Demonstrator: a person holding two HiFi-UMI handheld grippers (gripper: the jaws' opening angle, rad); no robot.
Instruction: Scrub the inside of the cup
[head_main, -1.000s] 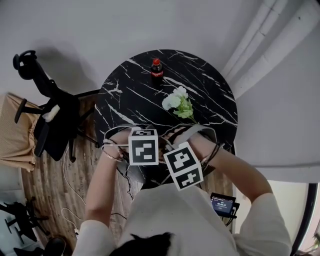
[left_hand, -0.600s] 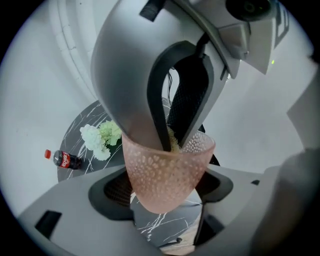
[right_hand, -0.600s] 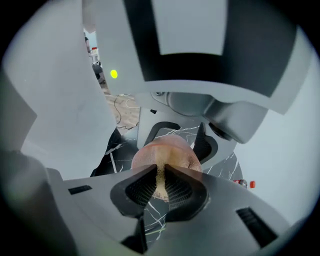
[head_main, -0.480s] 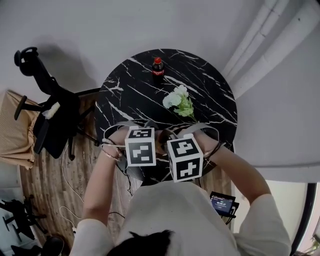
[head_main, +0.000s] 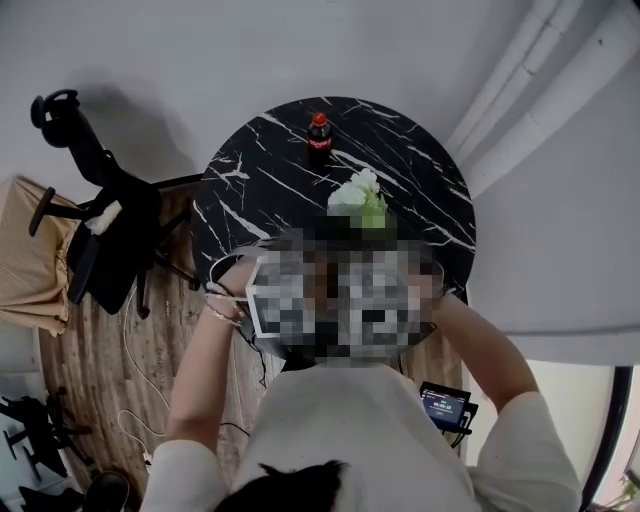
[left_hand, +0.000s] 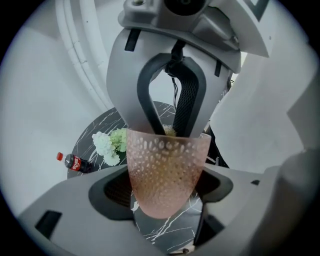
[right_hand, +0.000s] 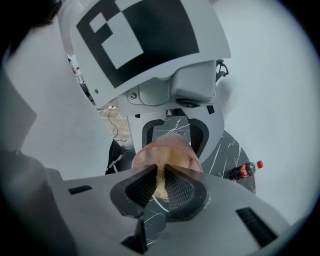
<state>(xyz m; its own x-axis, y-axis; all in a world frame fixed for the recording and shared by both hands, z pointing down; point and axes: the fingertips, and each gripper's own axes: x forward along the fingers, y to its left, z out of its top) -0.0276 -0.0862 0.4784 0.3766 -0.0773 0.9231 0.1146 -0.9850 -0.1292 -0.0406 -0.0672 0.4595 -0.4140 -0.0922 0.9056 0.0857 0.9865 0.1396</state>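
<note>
A pink, dimpled, see-through cup (left_hand: 165, 170) sits between the jaws of my left gripper (left_hand: 165, 192), which is shut on its sides. My right gripper's fingers (left_hand: 146, 95) reach down into the cup's mouth from above. In the right gripper view, the right gripper (right_hand: 161, 172) is shut on a thin yellowish sponge (right_hand: 160, 184), pushed inside the cup (right_hand: 170, 150). A bit of that sponge (left_hand: 170, 131) shows at the rim. In the head view a mosaic patch hides both grippers and the cup.
Below stands a round black marble table (head_main: 260, 195) with a cola bottle (head_main: 319, 135) at its far edge and a white-green flower bunch (head_main: 360, 198) near the middle. A black office chair (head_main: 105, 225) is on the left, and a small screen device (head_main: 445, 408) lies on the floor at the right.
The right gripper's marker cube rolled upright and rose level with the left cube, close beside it. Both are now under the mosaic patch.
</note>
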